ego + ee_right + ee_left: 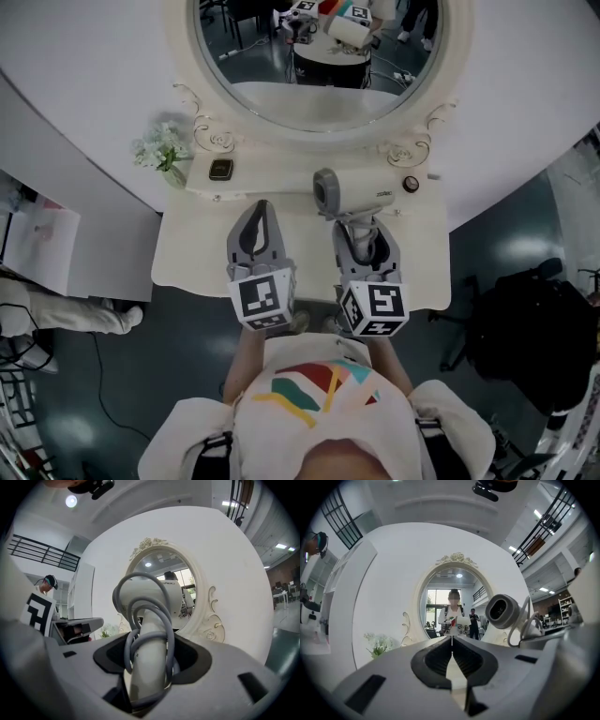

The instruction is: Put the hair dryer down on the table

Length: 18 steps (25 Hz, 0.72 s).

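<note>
A white hair dryer (pixel 359 191) with a grey nozzle end hangs over the back of the cream vanity table (pixel 192 262), barrel lying left to right. My right gripper (pixel 362 236) is shut on its handle (pixel 149 653), which has a grey cord looped around it. Whether the dryer touches the table I cannot tell. My left gripper (pixel 260 223) hovers beside it on the left, shut with nothing between its jaws (pixel 452 641). In the left gripper view the hair dryer's (pixel 502 611) nozzle shows at the right.
An oval mirror (pixel 319 56) in an ornate frame stands behind the table. On the back ledge are a vase of white flowers (pixel 163 150), a small dark box (pixel 220 170) and a dark round knob (pixel 411 184). A black bag (pixel 530 333) sits on the floor at right.
</note>
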### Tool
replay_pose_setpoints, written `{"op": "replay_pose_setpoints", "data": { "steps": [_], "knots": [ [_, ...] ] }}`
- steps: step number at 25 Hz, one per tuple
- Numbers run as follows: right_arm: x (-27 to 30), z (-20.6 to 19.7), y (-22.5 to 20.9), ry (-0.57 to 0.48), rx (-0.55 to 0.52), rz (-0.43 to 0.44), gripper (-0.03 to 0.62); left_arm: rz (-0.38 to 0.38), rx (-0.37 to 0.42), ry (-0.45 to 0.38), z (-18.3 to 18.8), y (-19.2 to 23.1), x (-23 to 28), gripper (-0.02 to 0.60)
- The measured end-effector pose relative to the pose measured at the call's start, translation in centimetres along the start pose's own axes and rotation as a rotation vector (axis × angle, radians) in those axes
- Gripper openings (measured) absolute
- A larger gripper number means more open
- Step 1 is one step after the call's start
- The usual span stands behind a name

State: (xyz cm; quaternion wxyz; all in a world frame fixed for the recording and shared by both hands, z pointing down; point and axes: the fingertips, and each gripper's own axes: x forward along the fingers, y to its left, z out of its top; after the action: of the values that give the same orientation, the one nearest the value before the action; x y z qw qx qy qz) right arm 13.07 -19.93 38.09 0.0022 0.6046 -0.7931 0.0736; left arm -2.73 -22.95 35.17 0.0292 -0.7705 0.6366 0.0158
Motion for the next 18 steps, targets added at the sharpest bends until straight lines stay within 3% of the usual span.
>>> {"op": "replay_pose_setpoints", "data": {
  "steps": [18],
  "knots": [
    [1.1, -2.6, 0.0, 0.09, -0.001, 0.005, 0.227, 0.012, 0.0, 0.041, -1.5, 0.3, 0.0, 0.006]
  ]
}}
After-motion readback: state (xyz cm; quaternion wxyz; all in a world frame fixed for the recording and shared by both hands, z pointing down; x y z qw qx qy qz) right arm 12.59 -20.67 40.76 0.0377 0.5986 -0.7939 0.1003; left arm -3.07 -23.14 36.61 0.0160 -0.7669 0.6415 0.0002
